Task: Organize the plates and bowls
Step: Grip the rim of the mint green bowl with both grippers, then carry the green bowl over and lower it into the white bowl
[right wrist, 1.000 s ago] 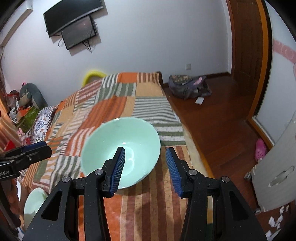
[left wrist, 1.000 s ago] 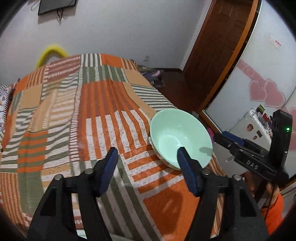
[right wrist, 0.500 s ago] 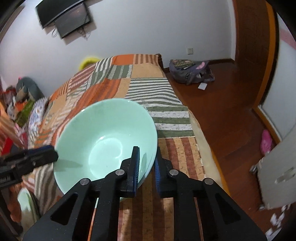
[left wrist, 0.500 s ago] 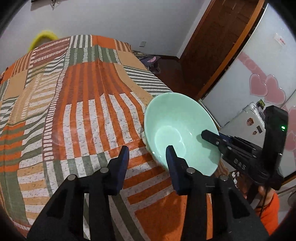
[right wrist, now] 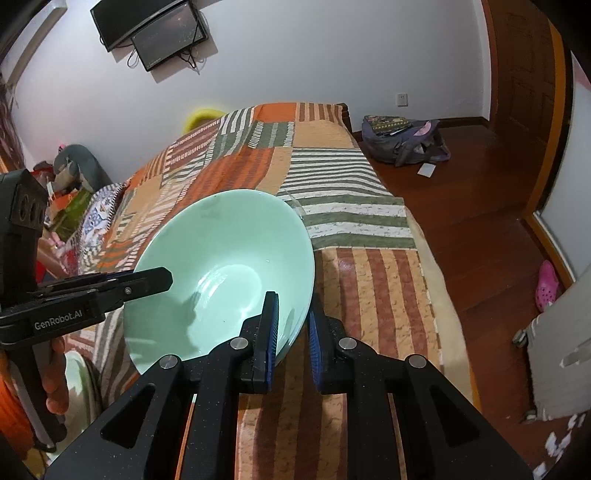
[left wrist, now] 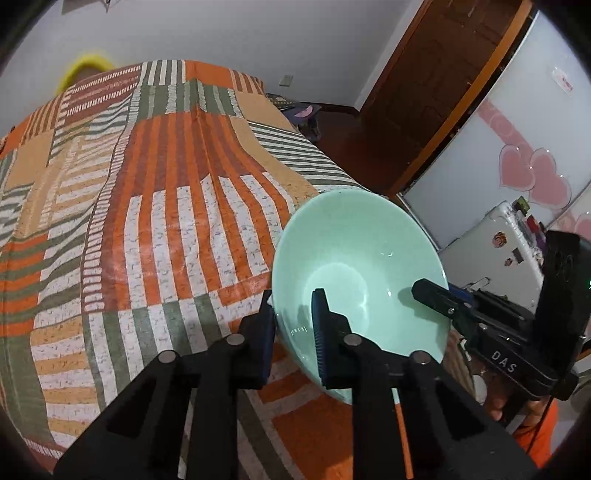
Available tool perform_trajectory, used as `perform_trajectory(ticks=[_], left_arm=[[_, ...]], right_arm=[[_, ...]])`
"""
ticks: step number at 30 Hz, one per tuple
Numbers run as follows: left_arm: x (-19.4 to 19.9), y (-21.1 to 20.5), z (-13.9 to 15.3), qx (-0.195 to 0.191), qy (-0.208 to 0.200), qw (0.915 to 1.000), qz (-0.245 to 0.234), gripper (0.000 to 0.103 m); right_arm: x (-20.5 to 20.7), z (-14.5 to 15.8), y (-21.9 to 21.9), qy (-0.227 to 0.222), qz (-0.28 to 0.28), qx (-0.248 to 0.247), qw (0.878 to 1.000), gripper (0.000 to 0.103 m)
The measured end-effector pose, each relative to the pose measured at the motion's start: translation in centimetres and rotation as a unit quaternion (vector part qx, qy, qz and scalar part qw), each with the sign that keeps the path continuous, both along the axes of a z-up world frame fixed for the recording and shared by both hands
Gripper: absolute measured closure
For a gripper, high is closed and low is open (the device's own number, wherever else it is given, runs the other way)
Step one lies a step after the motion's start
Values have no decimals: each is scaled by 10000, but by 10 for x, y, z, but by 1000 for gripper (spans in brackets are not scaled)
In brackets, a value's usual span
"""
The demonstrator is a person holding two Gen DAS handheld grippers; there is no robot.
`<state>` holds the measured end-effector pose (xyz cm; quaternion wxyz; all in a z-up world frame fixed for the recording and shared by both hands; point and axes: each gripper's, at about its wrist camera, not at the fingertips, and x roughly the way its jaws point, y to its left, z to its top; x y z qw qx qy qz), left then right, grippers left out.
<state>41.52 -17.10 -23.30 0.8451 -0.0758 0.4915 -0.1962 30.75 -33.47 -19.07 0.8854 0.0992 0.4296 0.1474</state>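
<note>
A mint-green bowl [left wrist: 354,266] is held above the striped bedspread [left wrist: 155,206], gripped at opposite sides of its rim. My left gripper [left wrist: 293,325] is shut on the near rim, one finger inside and one outside. My right gripper [right wrist: 291,328] is shut on the rim of the same bowl [right wrist: 221,266]. The right gripper also shows in the left wrist view [left wrist: 443,299], and the left gripper in the right wrist view [right wrist: 147,280]. Another pale green dish [right wrist: 79,384] lies low at the left edge, partly hidden.
The bed's edge [right wrist: 424,258] drops to a wooden floor [right wrist: 480,206] with a backpack [right wrist: 402,140] and a pink shoe [right wrist: 548,284]. A white fridge [left wrist: 498,243] and a brown door [left wrist: 436,81] stand to the right. A TV [right wrist: 147,29] hangs on the wall.
Both grippers have closed on the bowl's rim, first the right and then the left. The bowl has risen off the bedspread and tilted.
</note>
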Motion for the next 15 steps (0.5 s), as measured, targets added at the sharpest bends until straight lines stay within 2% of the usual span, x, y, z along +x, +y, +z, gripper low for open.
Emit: perform_trajectory(ticks=[7,15], left_arm=[[-22,12,20,34,-177,9998,24,94],[-69,37,73,-1,-683,9975,175,95]], right_arm=[[-14,14,7,-100,27,106,9999,91],[-37,55,31,-510,196,163,9984,91]])
